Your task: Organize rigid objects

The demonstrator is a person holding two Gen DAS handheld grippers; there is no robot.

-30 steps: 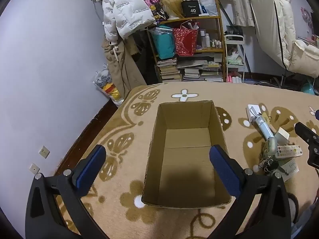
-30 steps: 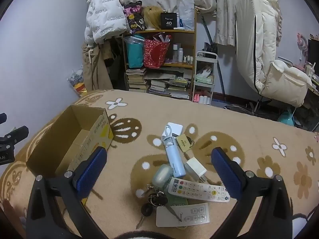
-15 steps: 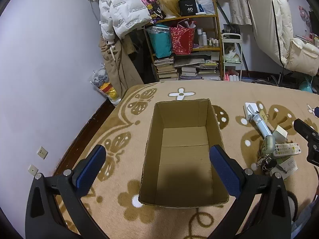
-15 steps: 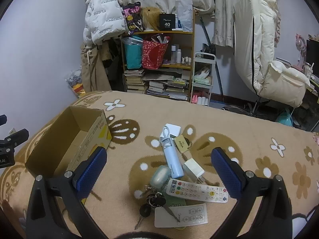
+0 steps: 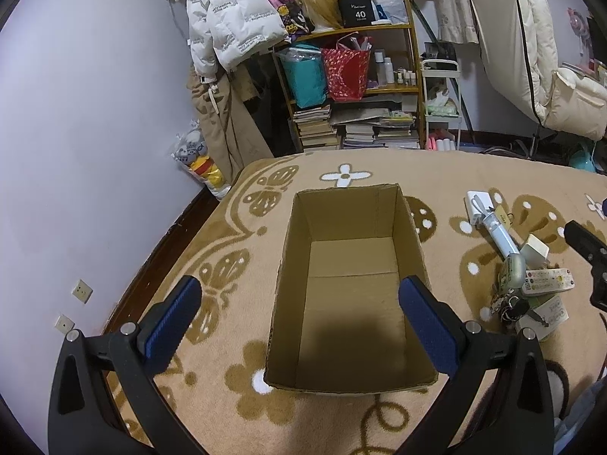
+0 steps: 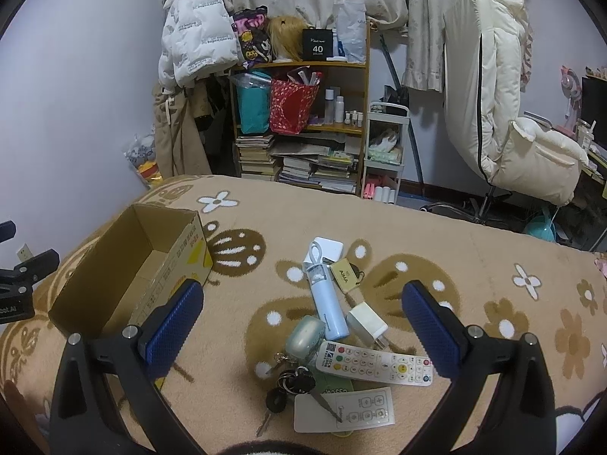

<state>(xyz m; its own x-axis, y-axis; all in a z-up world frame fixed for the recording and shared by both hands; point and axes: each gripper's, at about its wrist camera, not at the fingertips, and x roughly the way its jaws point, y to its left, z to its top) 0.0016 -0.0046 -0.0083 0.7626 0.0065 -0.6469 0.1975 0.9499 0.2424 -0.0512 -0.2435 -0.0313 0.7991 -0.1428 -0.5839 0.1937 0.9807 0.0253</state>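
An empty brown cardboard box [image 5: 351,303] stands open on the patterned blanket, and my left gripper [image 5: 301,318] hovers open above its near end. In the right wrist view the box [image 6: 129,273] is at the left. A pile of small items lies below my open right gripper [image 6: 303,322]: a light blue bottle [image 6: 328,303], a white charger [image 6: 366,320], a white remote [image 6: 375,364], a green oval case [image 6: 303,337], keys [image 6: 290,383], a flat white remote [image 6: 345,409] and a white power bank [image 6: 330,248]. Neither gripper holds anything.
The beige blanket [image 6: 474,273] with brown butterflies and flowers covers the bed. A wooden shelf [image 6: 303,125] with books and bags stands behind, beside a white cart [image 6: 385,151] and a cream chair [image 6: 504,125]. The wall [image 5: 87,132] runs close along the bed's left side.
Both grippers have drifted slightly, so the views shifted a little: the box and the pile sit a touch lower and nearer. Nothing was taken hold of or moved.
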